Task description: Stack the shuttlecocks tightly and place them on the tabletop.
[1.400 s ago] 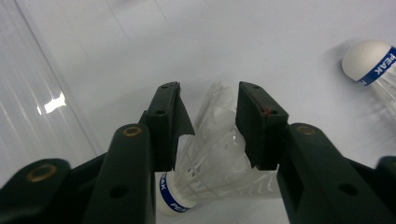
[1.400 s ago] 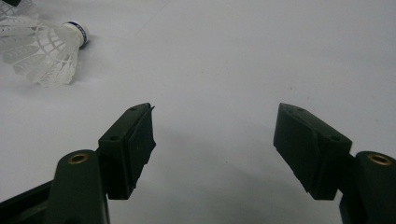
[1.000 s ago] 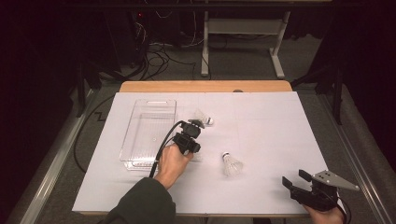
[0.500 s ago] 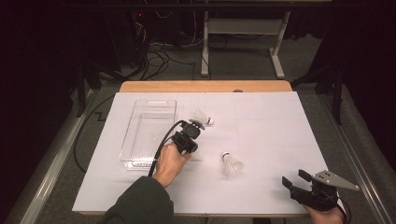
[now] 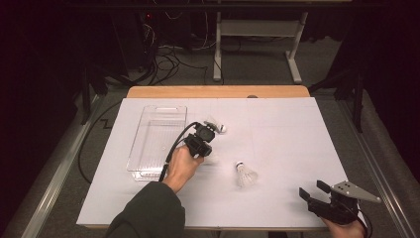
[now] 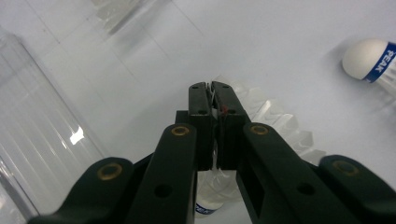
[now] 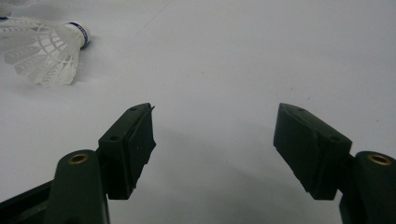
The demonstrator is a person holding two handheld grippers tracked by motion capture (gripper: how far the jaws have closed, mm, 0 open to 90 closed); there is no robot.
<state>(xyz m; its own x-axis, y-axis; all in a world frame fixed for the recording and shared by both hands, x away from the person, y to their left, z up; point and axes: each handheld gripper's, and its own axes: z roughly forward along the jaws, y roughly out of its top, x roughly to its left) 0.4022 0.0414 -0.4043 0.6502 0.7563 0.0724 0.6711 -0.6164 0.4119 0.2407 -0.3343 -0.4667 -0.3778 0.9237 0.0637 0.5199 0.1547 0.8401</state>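
My left gripper (image 6: 212, 86) is shut on the thin feather skirt of a white shuttlecock (image 6: 275, 122), whose blue-banded cork lies under the jaws. From above, that gripper (image 5: 202, 148) sits in a hand just right of the clear plastic tray (image 5: 148, 148). A second shuttlecock (image 5: 218, 127) lies close beyond it, its cork (image 6: 369, 59) marked with a blue band. A third shuttlecock (image 5: 245, 174) rests mid-table, also seen from the right gripper view (image 7: 46, 46). My right gripper (image 5: 317, 191) rests near the front right edge, its jaws (image 7: 215, 140) standing wide apart over bare paper.
White paper (image 5: 287, 139) covers the table; a wooden edge (image 5: 218, 91) shows at the back. The left gripper's cable (image 5: 171, 148) runs across the tray's right wall. Dark floor with cables and a stand's legs (image 5: 257, 49) lies beyond.
The left hand has edged slightly up and left by the tray. The right gripper and the two loose shuttlecocks have not moved.
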